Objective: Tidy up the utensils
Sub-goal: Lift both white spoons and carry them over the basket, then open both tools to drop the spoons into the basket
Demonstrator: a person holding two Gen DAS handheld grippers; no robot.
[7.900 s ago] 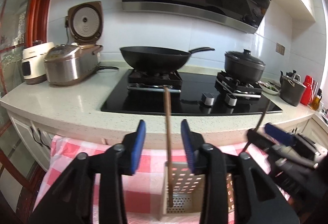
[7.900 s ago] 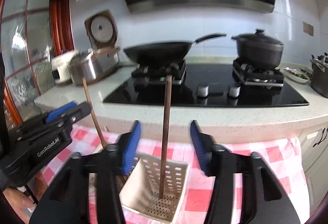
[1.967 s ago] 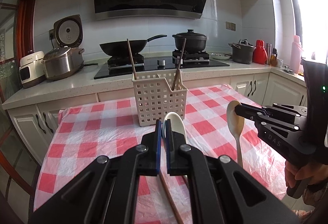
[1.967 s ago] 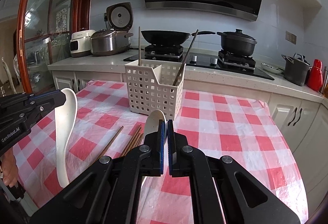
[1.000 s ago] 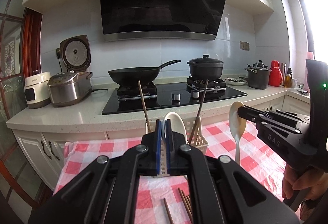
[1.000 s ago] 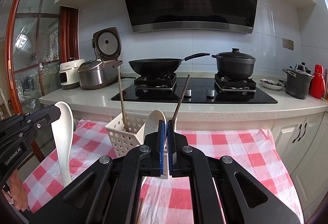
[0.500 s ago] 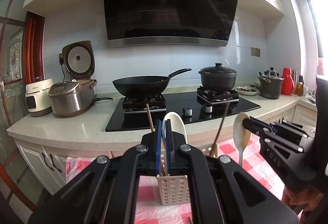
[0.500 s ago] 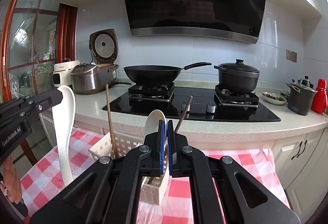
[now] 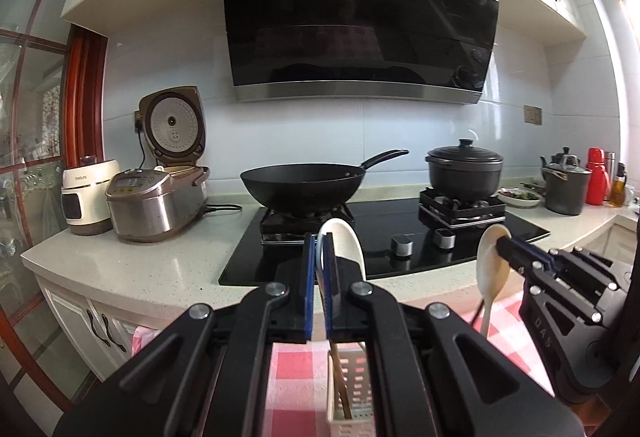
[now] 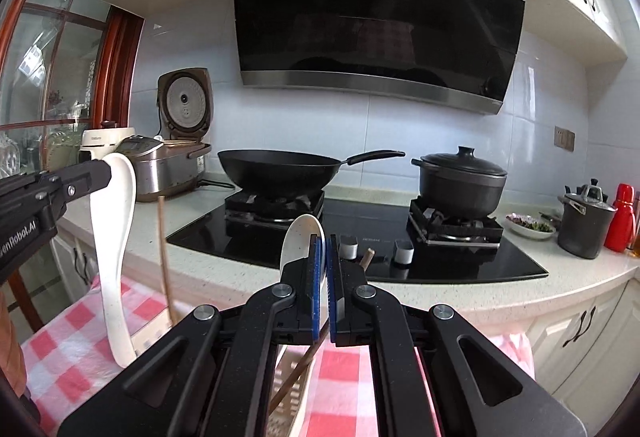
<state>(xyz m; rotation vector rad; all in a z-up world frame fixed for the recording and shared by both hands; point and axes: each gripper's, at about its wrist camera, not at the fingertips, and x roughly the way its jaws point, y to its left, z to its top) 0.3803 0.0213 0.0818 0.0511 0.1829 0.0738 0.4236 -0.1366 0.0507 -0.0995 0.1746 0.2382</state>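
Two spoons held over the basket

The left gripper (image 9: 319, 269) is clamped on a white spoon (image 9: 344, 241) by its bowl rim; the right gripper (image 10: 323, 273) pinches a second spoon (image 10: 300, 241) the same way, handles hanging toward the basket (image 9: 352, 393) below. Both spoons look stiff, smooth and probably brittle, so a thin rim hold could slip; the handle neck would be safer.

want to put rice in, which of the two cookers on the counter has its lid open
The steel rice cooker, nearer the stove: its round-lined lid stands upright. The white cooker left of it is closed.
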